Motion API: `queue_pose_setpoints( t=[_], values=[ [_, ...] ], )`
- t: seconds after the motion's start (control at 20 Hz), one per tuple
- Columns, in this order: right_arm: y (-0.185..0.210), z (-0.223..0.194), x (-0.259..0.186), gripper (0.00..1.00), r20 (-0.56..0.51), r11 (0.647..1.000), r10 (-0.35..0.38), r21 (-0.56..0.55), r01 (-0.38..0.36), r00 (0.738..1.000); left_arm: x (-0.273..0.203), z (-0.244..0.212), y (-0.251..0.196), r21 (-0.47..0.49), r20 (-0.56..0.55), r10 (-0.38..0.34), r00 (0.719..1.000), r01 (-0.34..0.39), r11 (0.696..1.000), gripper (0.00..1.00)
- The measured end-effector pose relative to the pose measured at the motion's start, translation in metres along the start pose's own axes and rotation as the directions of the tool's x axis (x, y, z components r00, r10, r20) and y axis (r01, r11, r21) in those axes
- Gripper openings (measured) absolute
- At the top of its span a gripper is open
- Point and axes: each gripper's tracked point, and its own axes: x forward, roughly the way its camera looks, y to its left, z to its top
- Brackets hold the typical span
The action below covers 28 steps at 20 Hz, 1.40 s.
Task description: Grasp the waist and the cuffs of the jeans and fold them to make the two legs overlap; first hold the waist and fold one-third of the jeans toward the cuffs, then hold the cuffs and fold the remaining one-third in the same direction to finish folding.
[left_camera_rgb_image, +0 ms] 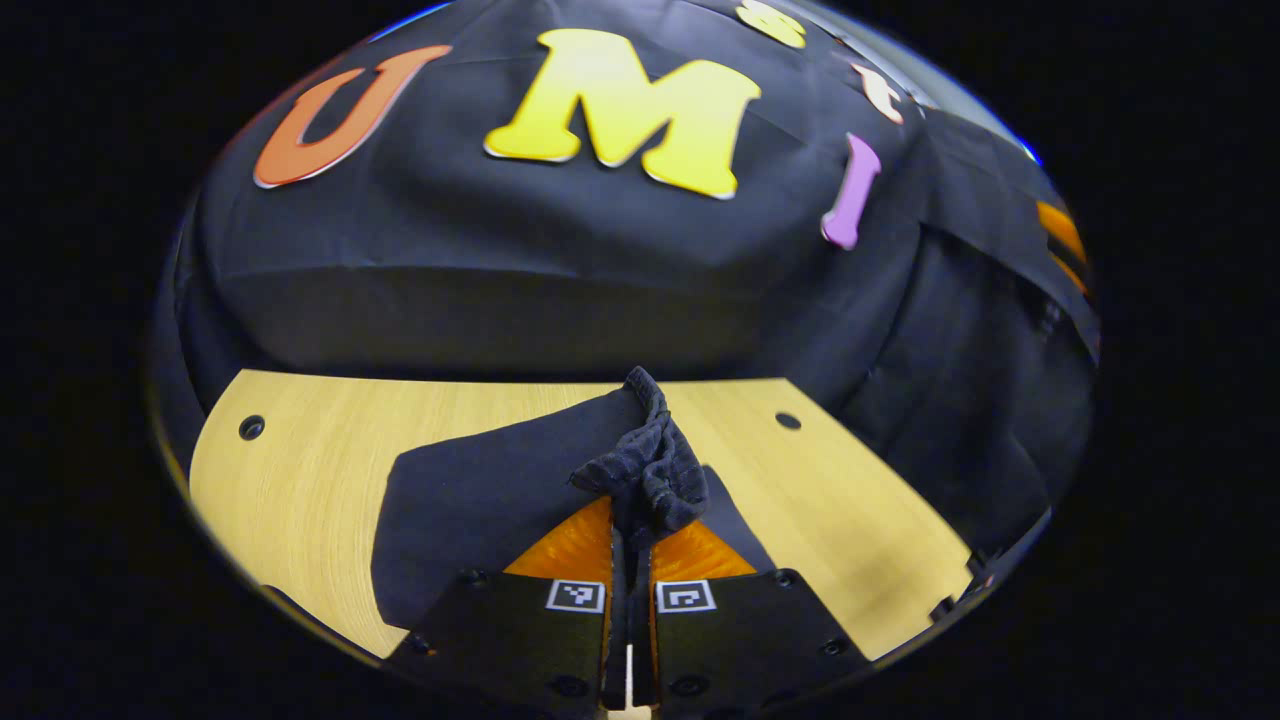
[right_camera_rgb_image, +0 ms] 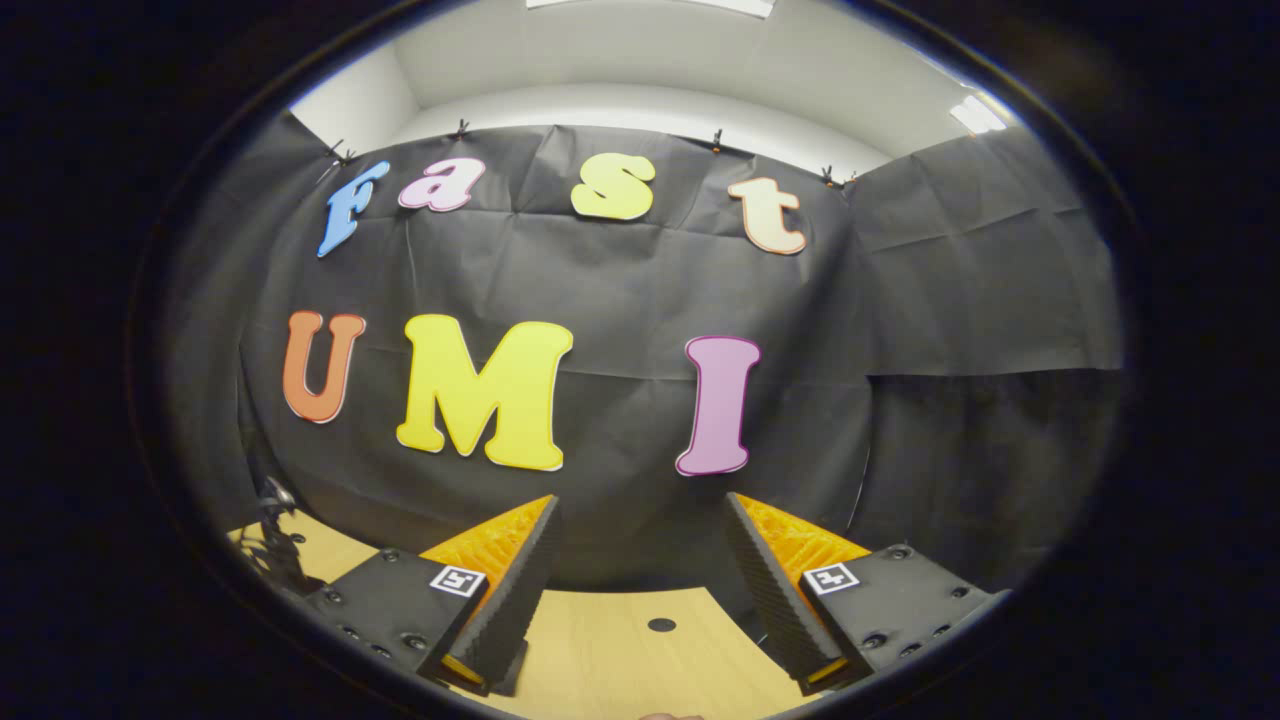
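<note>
In the left gripper view we see our left claw closed on a bunched fold of the dark jeans, the crumpled cloth sticking up from between its two fingers while the rest of the garment spreads flat to the left over the pale wooden desk. In the right gripper view our right claw stands wide open with nothing between its fingers, held above the bare desk and facing the booth's black cloth wall.
</note>
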Motion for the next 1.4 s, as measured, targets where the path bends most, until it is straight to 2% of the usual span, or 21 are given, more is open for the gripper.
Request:
queue_pose_setpoints(
  t=[0.05, 0.1, 0.3, 0.55, 0.6, 0.65, 0.7, 0.75, 0.85, 0.95, 1.15, 1.25, 1.4],
  values=[
    [-0.002, -0.001, -0.002, 0.96, 0.0, 1.0, -0.004, 0.004, 0.004, 1.0, 0.004, -0.012, -0.002, 0.04, -0.023, 0.004, 1.0, -0.003, 0.999, 0.05],
    [-0.005, -0.002, -0.003, 1.0, -0.003, 1.0, -0.009, 0.003, 0.009, 1.0, 0.008, -0.023, -0.003, 0.065, -0.041, 0.008, 0.999, -0.005, 0.998, 0.05],
    [-0.011, -0.009, -0.006, 1.0, -0.024, 1.0, -0.023, 0.012, 0.023, 0.999, 0.022, -0.055, -0.01, 0.162, -0.105, 0.032, 0.994, -0.015, 0.987, 0.05],
    [-0.013, -0.015, -0.009, 0.96, -0.044, 0.999, -0.031, 0.021, 0.032, 0.999, 0.03, -0.083, -0.009, 0.213, -0.165, 0.058, 0.985, -0.021, 0.977, 0.06],
    [-0.012, -0.016, -0.009, 1.0, -0.046, 0.999, -0.03, 0.024, 0.031, 0.998, 0.031, -0.086, -0.012, 0.219, -0.174, 0.044, 0.984, -0.005, 0.976, 0.07],
    [-0.01, -0.017, -0.009, 0.99, -0.049, 0.999, -0.029, 0.025, 0.03, 0.998, 0.029, -0.089, -0.017, 0.222, -0.197, 0.024, 0.98, 0.021, 0.975, 0.09],
    [-0.009, -0.018, -0.009, 0.96, -0.052, 0.999, -0.026, 0.025, 0.027, 0.998, 0.031, -0.1, -0.02, 0.24, -0.221, 0.023, 0.975, 0.032, 0.97, 0.32],
    [-0.006, -0.018, -0.01, 1.0, -0.056, 0.999, -0.023, 0.024, 0.024, 0.998, 0.032, -0.098, -0.016, 0.288, -0.2, 0.054, 0.978, 0.006, 0.957, 0.54],
    [-0.003, -0.015, -0.012, 0.99, -0.054, 1.0, -0.014, 0.022, 0.015, 0.998, 0.027, -0.098, -0.024, 0.334, -0.189, 0.033, 0.981, 0.033, 0.942, 1.0],
    [0.0, -0.013, -0.014, 1.0, -0.052, 1.0, -0.006, 0.02, 0.007, 0.999, 0.022, -0.083, -0.035, 0.34, -0.153, 0.004, 0.988, 0.048, 0.939, 0.96],
    [0.014, -0.008, -0.014, 0.99, -0.038, 0.999, 0.026, 0.042, -0.025, 0.999, -0.015, -0.014, -0.052, 0.309, 0.012, -0.023, 1.0, 0.018, 0.951, 0.96],
    [0.026, -0.005, -0.01, 1.0, -0.027, 0.997, 0.053, 0.064, -0.051, 0.998, -0.049, 0.028, -0.046, 0.261, 0.115, -0.014, 0.993, -0.017, 0.965, 0.99],
    [0.05, 0.0, -0.004, 0.99, -0.006, 0.99, 0.101, 0.101, -0.1, 0.995, -0.108, 0.089, -0.019, 0.175, 0.258, 0.031, 0.966, -0.078, 0.981, 0.99]
  ],
)
